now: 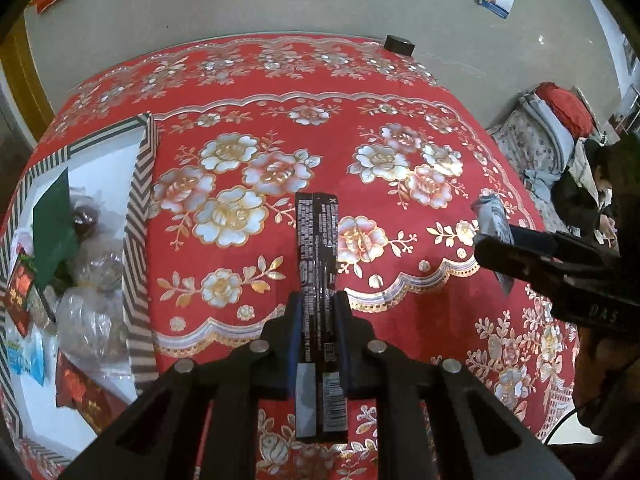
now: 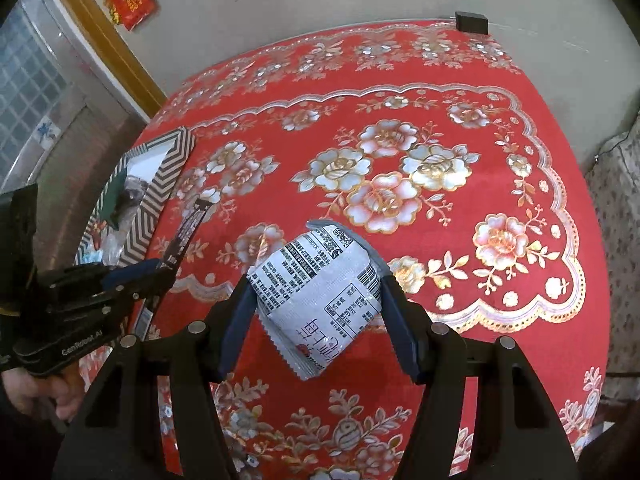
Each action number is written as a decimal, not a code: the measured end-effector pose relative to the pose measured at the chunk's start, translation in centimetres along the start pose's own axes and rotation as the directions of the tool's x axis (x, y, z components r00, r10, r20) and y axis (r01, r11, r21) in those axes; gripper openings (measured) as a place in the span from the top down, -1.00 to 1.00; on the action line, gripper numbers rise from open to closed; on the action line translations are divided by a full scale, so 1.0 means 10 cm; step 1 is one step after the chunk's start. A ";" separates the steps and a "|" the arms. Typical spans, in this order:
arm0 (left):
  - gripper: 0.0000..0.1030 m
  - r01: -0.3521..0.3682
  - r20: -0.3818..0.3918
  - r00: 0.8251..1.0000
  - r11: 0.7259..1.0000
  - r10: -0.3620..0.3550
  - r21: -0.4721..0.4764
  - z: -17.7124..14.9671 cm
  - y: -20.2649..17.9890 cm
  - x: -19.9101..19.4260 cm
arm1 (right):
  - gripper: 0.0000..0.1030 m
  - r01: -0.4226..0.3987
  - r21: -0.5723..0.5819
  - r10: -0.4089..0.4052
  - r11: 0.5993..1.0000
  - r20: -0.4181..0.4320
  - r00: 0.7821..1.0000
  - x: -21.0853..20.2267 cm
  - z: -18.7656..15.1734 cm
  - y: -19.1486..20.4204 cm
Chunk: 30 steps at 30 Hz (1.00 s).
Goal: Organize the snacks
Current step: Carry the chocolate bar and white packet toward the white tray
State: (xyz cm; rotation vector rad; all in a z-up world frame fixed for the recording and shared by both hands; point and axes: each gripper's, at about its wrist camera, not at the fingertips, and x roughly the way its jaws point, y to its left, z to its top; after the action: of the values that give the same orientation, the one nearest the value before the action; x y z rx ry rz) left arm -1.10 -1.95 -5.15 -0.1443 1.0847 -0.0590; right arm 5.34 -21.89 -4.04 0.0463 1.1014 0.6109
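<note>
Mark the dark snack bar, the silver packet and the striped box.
dark snack bar (image 1: 316, 264), left wrist view, printed wrapper middle.
silver packet (image 2: 320, 296), right wrist view, printed face.
striped box (image 1: 138, 216), left wrist view, chevron side wall.

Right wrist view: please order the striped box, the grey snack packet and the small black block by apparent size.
1. grey snack packet, though its nearness to the camera inflates it
2. striped box
3. small black block, farthest away

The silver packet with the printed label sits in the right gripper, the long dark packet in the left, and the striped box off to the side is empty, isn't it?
Not quite: the striped box is not empty. The left wrist view shows wrapped snacks and small packets already in it. The rest holds: the right gripper grips the silver packet, the left gripper the long dark packet.
</note>
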 end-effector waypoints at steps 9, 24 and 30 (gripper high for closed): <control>0.67 -0.007 0.023 1.000 1.000 0.008 -0.029 -0.05 -0.03 -0.09 | -0.20 0.000 -0.036 0.000 0.999 0.004 1.000 -0.11 -0.05 0.10; 0.66 0.021 0.071 0.997 1.000 -0.020 -0.018 0.02 0.10 -0.26 | -0.20 0.032 -0.048 -0.030 0.998 0.039 0.999 -0.27 -0.03 0.33; 0.67 0.032 0.097 0.995 0.999 -0.029 -0.031 0.04 0.35 -0.38 | -0.20 0.038 -0.065 -0.035 0.997 0.048 0.998 -0.25 0.04 0.60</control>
State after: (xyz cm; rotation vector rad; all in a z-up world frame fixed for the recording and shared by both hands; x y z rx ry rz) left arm -2.66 2.03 -2.15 -0.1907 0.9869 -0.0612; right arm 2.31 -17.95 0.15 -0.0160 1.0337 0.6098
